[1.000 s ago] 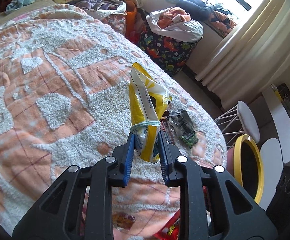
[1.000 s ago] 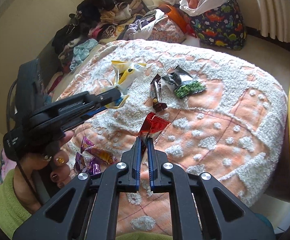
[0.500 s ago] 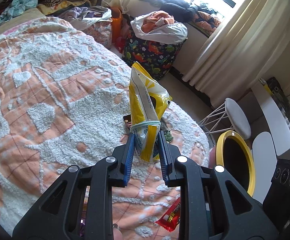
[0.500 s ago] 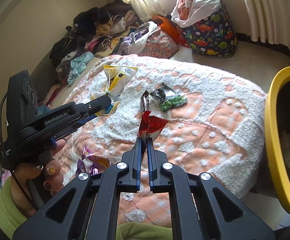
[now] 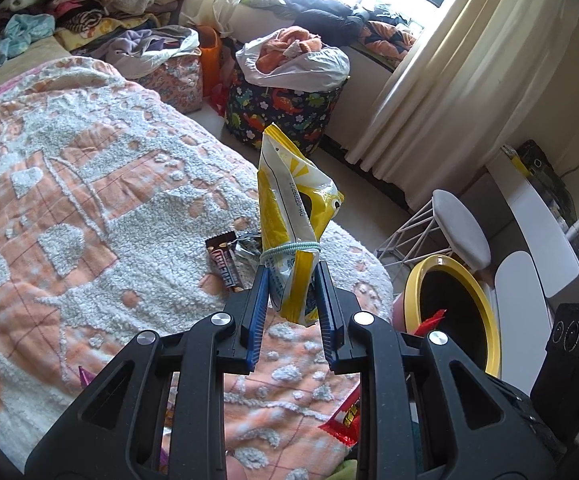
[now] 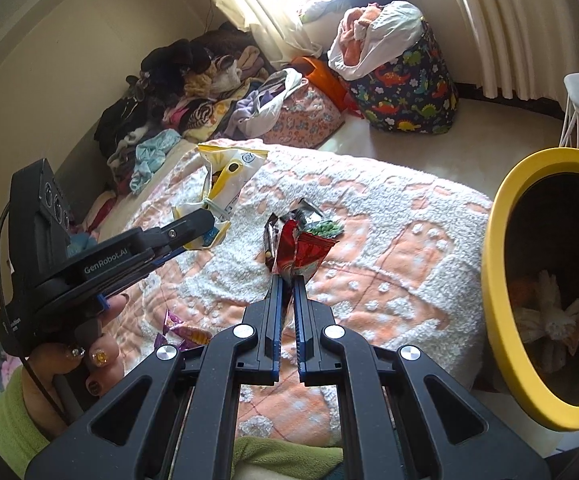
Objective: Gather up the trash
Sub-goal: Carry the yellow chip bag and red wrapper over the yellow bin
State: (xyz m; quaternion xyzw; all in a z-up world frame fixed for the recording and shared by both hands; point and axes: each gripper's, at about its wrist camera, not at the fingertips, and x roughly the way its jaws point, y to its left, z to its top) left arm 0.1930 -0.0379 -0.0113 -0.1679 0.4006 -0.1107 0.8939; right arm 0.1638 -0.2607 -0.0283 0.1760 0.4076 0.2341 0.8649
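My left gripper (image 5: 291,276) is shut on a yellow and white snack bag (image 5: 289,216) tied with a pale elastic band, held upright above the bed; it also shows in the right wrist view (image 6: 225,184). My right gripper (image 6: 288,280) is shut on a red wrapper (image 6: 299,252), held above the bed left of the yellow-rimmed bin (image 6: 501,280). A brown chocolate wrapper (image 5: 223,262) and a green pea packet (image 6: 323,226) lie on the orange and white bedspread (image 5: 69,200). A purple wrapper (image 6: 185,332) lies nearer me.
The bin (image 5: 415,284) stands on the floor off the bed's corner, with crumpled trash inside. A white stool (image 5: 457,232), a dinosaur-print laundry bag (image 5: 285,108), clothes piles (image 6: 193,92) and curtains (image 5: 449,72) surround the bed.
Both grippers have lifted and swung toward the yellow bin with their wrappers. The bin has come closer in both views.
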